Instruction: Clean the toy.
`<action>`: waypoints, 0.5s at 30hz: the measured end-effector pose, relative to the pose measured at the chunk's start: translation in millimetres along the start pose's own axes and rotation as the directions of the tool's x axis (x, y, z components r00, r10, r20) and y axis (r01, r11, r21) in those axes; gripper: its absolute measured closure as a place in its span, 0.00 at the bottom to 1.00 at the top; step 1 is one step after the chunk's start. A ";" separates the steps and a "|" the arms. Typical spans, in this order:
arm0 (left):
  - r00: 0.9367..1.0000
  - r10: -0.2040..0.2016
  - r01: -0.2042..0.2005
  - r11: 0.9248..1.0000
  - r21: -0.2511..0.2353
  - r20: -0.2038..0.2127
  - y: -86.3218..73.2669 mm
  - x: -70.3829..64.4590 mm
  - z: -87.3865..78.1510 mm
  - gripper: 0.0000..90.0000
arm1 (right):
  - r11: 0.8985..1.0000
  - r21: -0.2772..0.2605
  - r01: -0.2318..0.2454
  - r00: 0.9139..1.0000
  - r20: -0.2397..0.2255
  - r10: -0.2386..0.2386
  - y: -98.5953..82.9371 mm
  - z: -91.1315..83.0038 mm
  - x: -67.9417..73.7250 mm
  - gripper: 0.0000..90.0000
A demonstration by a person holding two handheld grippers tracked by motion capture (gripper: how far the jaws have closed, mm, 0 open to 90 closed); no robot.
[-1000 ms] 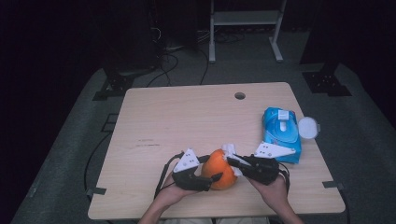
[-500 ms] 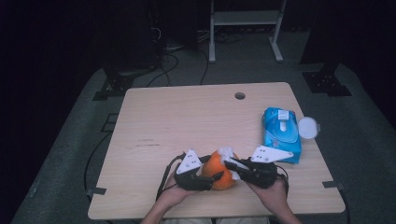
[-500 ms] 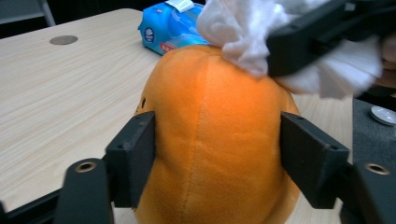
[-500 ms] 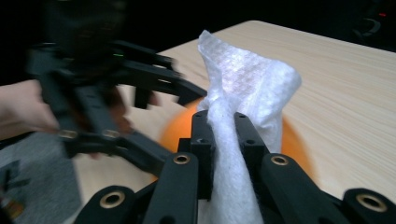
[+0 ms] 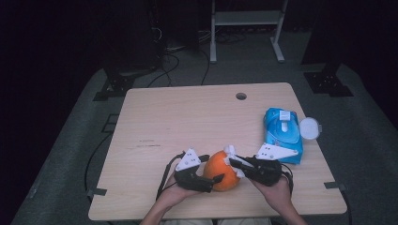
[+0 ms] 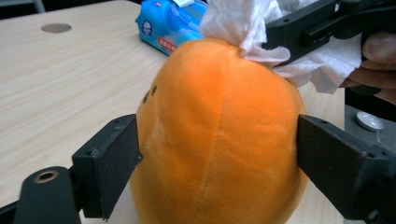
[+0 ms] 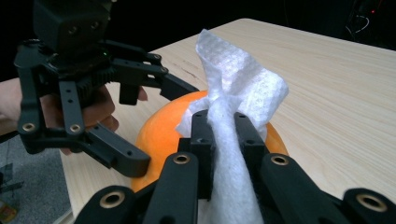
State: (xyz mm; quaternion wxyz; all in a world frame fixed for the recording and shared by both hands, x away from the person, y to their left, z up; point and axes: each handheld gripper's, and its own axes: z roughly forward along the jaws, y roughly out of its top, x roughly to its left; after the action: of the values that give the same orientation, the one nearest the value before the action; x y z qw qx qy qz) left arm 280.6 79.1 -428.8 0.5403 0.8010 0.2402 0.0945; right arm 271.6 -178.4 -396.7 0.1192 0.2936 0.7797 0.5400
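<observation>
The left gripper (image 5: 217, 179) clamps the round orange plush ball (image 5: 221, 170) to steady it while the right gripper (image 5: 232, 161), pinching a crumpled white wipe (image 7: 236, 100), rubs its top.

Left gripper (image 5: 217, 179) clamps from both sides; right gripper (image 5: 231, 161) is pinched closed, both hand-held low.

Orange plush ball (image 5: 222, 170), white textured wipe (image 7: 236, 100), blue wipes pack (image 5: 283, 133), black claws, pale wood-grain table (image 5: 187, 122)

Orange plush ball (image 6: 219, 135): soft, matt velour. Wipe (image 7: 233, 93): white, embossed paper. Table (image 5: 187, 117): pale, smooth wood-grain laminate. Wipes pack (image 5: 281, 133): glossy blue plastic.
</observation>
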 end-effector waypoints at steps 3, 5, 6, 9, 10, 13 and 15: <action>1.000 0.024 -0.024 1.000 0.008 -0.008 -0.3 -3.3 0.0 0.30 | 1.000 -0.001 -0.002 1.000 -0.001 0.002 -0.6 0.1 0.2 0.89; 0.999 0.040 -0.040 0.999 0.010 -0.015 0.1 -5.2 -0.4 0.37 | 1.000 0.001 -0.002 1.000 -0.002 0.002 -0.5 -0.4 0.3 0.89; 0.998 0.053 -0.052 0.999 0.012 -0.023 0.7 -6.1 -0.9 0.39 | 1.000 0.002 -0.004 1.000 -0.004 0.004 -0.1 -0.6 1.1 0.89; 0.997 0.059 -0.059 0.998 0.008 -0.040 2.6 -7.0 -2.8 0.43 | 1.000 -0.008 0.010 1.000 -0.030 -0.011 4.0 -1.1 10.2 0.89; 0.997 0.058 -0.058 0.998 0.005 -0.042 3.6 -6.8 -3.8 0.43 | 1.000 -0.008 0.020 0.999 -0.035 -0.020 5.1 -0.7 13.0 0.89; 0.998 0.051 -0.051 0.999 0.000 -0.041 5.0 -4.4 -7.3 0.44 | 0.999 -0.005 0.041 0.999 -0.019 -0.041 7.2 -0.2 13.0 0.89; 0.997 0.047 -0.047 0.999 -0.005 -0.056 5.8 -2.6 -9.2 0.44 | 1.000 -0.005 0.017 1.000 -0.004 -0.017 5.3 -2.0 4.5 0.89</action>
State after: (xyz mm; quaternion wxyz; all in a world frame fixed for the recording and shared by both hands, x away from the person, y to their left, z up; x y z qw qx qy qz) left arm 276.2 83.7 -419.6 0.5335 0.8017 0.2359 0.1300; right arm 268.8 -176.0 -390.5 0.1233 0.2855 0.7811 0.5414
